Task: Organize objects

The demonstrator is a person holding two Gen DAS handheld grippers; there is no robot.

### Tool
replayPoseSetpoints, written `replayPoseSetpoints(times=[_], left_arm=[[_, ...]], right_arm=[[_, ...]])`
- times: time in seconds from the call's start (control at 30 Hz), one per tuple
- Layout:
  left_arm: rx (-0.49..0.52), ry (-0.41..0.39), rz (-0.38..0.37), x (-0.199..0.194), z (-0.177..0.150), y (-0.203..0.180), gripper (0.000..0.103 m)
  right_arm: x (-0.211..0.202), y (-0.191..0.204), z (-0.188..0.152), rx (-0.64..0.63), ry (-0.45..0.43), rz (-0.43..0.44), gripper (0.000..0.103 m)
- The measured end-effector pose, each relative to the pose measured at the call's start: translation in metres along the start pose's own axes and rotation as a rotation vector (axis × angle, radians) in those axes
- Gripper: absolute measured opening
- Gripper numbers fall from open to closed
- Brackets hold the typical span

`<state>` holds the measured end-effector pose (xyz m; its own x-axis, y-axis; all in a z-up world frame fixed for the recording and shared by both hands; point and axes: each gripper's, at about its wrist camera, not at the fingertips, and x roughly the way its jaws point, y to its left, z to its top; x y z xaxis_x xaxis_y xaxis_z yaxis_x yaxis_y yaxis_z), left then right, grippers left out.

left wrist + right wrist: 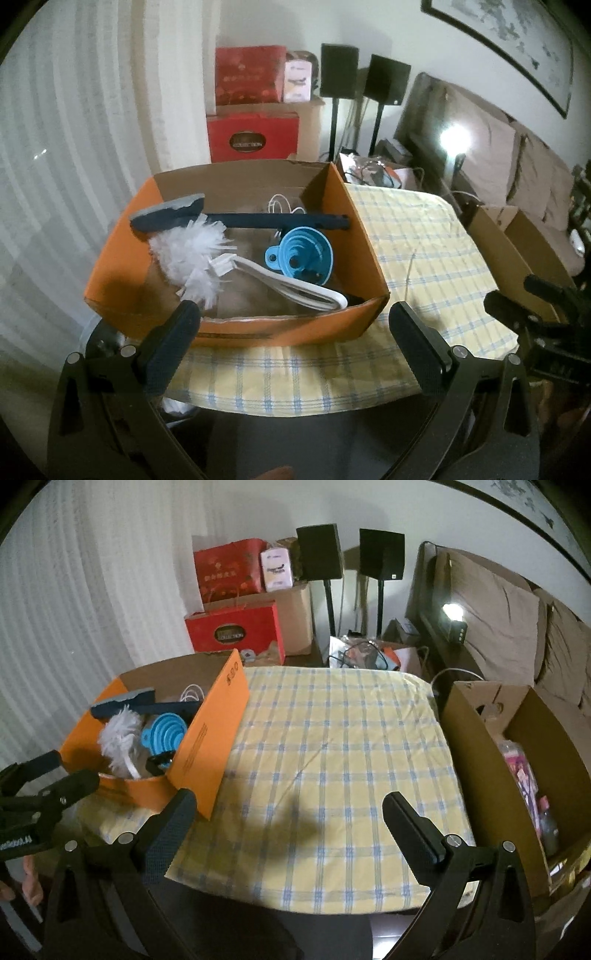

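Checked cloth covers your counter (332,760), bare across its middle, with the orange box (122,258) at its left end holding the brush (192,254), the funnel (301,254) and a dark long-handled tool (280,220) lying crosswise. Your left gripper (295,347) faces that box, just short of its near wall, jaws wide apart and empty. Your right gripper (288,830), equally spread and empty, hangs over bare cloth, so the left is nearer.

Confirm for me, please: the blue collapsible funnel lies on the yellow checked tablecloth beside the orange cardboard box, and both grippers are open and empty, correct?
Not quite: the blue collapsible funnel lies inside the orange cardboard box, next to the white fluffy brush, not on the yellow checked tablecloth. The left wrist view shows this plainly. The rest holds: the left gripper and right gripper are both open and empty.
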<state>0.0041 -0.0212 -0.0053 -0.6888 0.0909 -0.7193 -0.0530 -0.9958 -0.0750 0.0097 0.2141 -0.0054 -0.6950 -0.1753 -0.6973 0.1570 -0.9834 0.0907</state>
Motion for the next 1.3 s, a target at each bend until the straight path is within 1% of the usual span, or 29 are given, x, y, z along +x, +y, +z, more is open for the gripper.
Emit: replayPoseSetpoints(times=[0.1, 0.27, 0.5, 0.83, 1.23, 1.3], left_arm=[[-0.003, -0.013, 0.011, -0.004, -0.001, 0.001, 0.102], [-0.001, -0.009, 0.019, -0.005, -0.004, 0.002, 0.102], [-0.009, -0.003, 0.007, -0.007, -0.006, 0.001, 0.102], [-0.005, -0.005, 0.012, -0.008, -0.007, 0.000, 0.103], [-0.007, -0.007, 0.011, -0.010, -0.007, 0.000, 0.103], [-0.012, -0.006, 0.001, -0.011, -0.007, 0.001, 0.103]], right_arm=[[-0.005, 0.004, -0.004, -0.003, -0.011, -0.025, 0.102], [-0.010, 0.009, -0.005, -0.023, -0.022, -0.088, 0.102], [-0.015, 0.009, -0.006, -0.015, -0.030, -0.112, 0.102], [-0.021, 0.003, -0.005, 0.025, -0.033, -0.097, 0.102], [-0.020, 0.004, -0.006, 0.024, -0.029, -0.105, 0.102], [-0.020, 0.003, -0.007, 0.028, -0.028, -0.103, 0.102]])
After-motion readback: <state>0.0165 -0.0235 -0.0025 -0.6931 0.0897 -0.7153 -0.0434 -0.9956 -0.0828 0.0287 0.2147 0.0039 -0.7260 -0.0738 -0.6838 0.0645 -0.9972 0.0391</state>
